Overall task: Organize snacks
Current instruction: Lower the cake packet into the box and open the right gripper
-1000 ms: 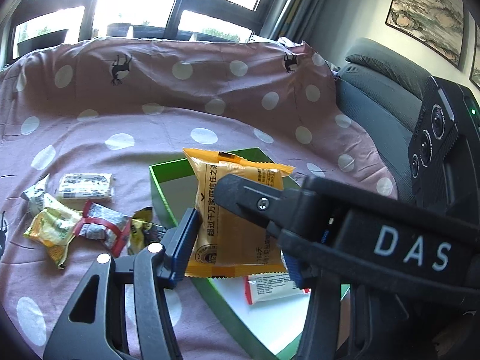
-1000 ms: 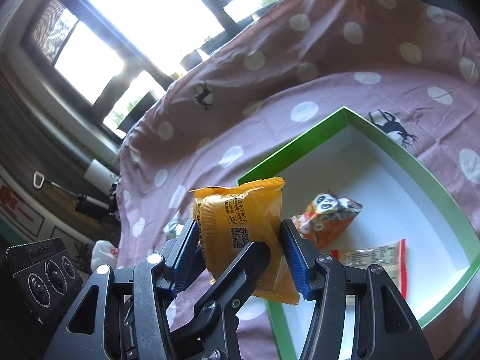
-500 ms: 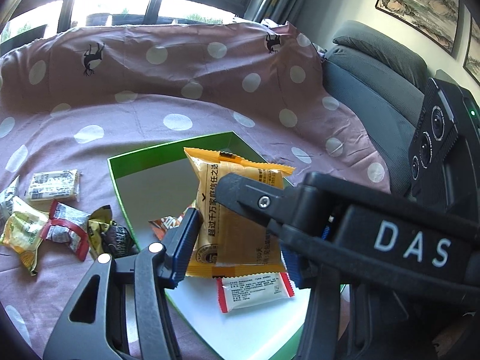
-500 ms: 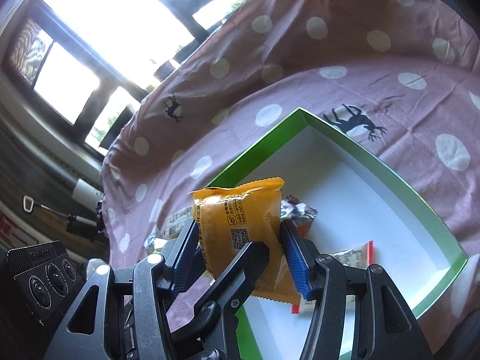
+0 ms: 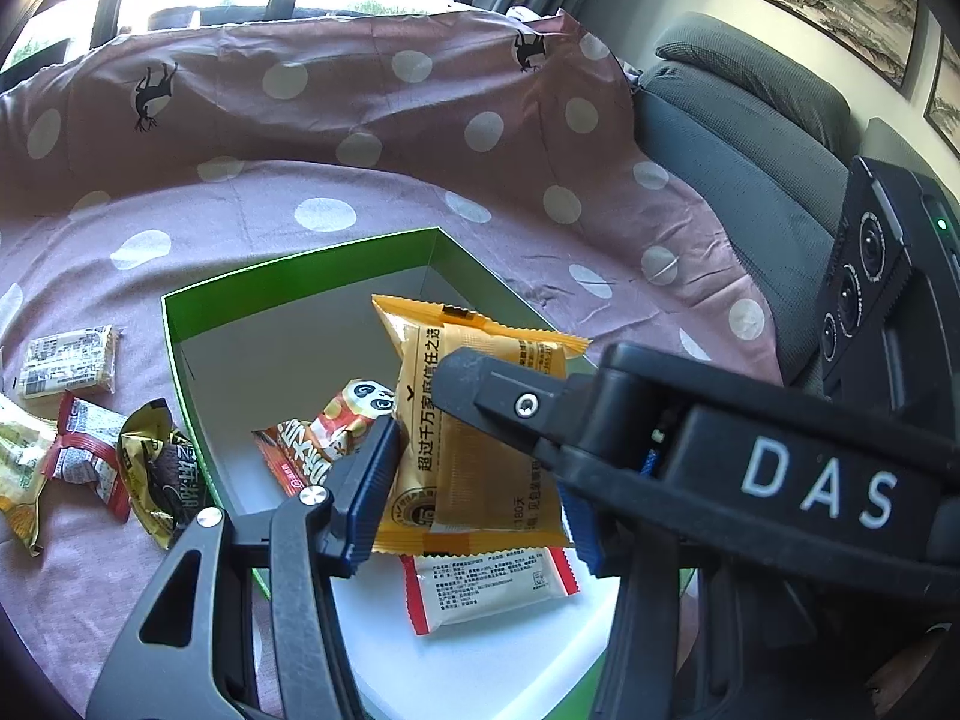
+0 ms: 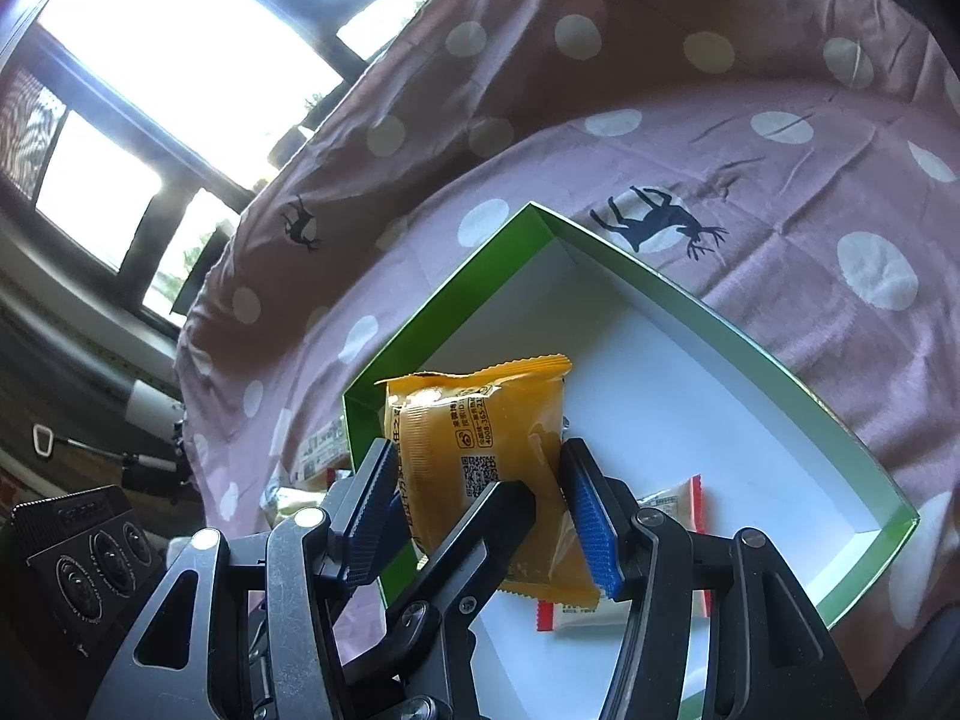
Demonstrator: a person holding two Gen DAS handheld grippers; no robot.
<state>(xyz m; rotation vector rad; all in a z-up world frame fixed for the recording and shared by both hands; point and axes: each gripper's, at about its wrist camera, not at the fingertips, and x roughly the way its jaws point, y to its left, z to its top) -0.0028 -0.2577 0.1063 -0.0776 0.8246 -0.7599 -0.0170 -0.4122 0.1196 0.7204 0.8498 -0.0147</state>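
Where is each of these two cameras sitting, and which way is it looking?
Left wrist: on the left tool, looking forward and down into the green box; only the tools show, no hand.
Right wrist: on the right tool, looking down over the box's corner toward the window; again no hand.
Shared: the orange packet held by both tools, the box, the spotted cloth.

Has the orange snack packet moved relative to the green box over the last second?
Yes. The orange snack packet, clamped in both hand-held grippers, has travelled from the green box's left wall inward, and now hangs over the panda packet and white packet inside.
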